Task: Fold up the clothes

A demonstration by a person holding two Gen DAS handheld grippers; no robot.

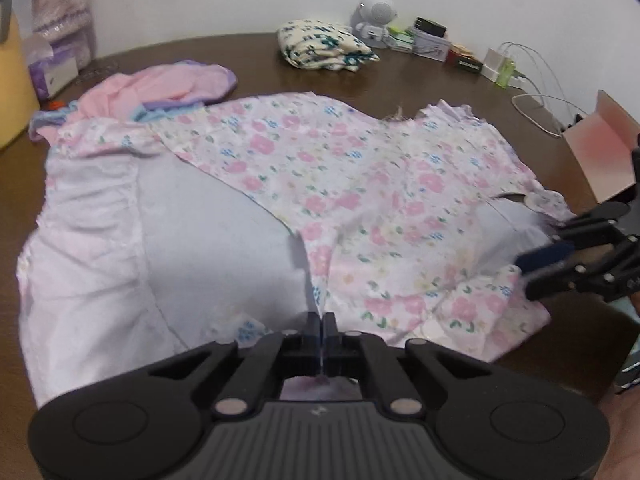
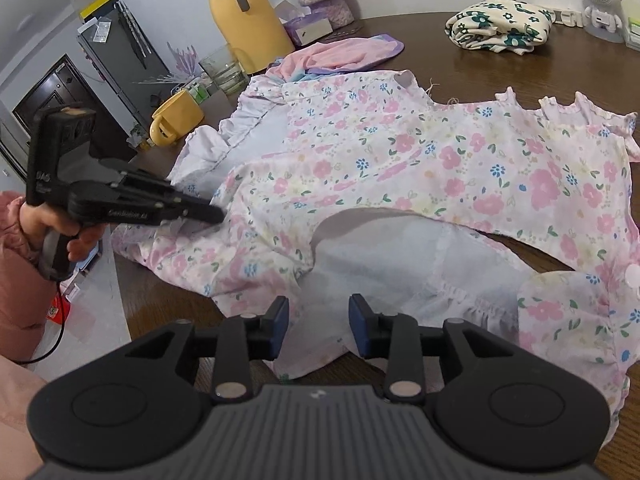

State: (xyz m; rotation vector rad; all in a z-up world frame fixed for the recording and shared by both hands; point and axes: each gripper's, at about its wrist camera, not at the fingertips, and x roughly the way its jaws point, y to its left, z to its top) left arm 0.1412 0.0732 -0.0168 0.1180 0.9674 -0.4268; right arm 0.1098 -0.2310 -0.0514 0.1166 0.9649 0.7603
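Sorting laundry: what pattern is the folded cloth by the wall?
Cream folded cloth with dark green flowers; right wrist view.

Left wrist view: floral garment [image 1: 360,184] spread on the bench [image 1: 248,60].
Left gripper [image 1: 321,326] jaws were closed together at the garment's near edge; whether fabric was pinched was unclear. Right gripper [image 1: 536,264] entered at right, over the hem. A folded floral cloth [image 1: 326,45] lay beyond.

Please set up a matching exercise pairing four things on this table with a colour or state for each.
Things:
1. left tongs
2. right tongs
3. jug
4. green-flowered cloth

States:
A. yellow
B. folded into a bundle
C. shut over the floral dress
D. open above the dress's white lining

Pairs: 1-C, 2-D, 3-A, 4-B
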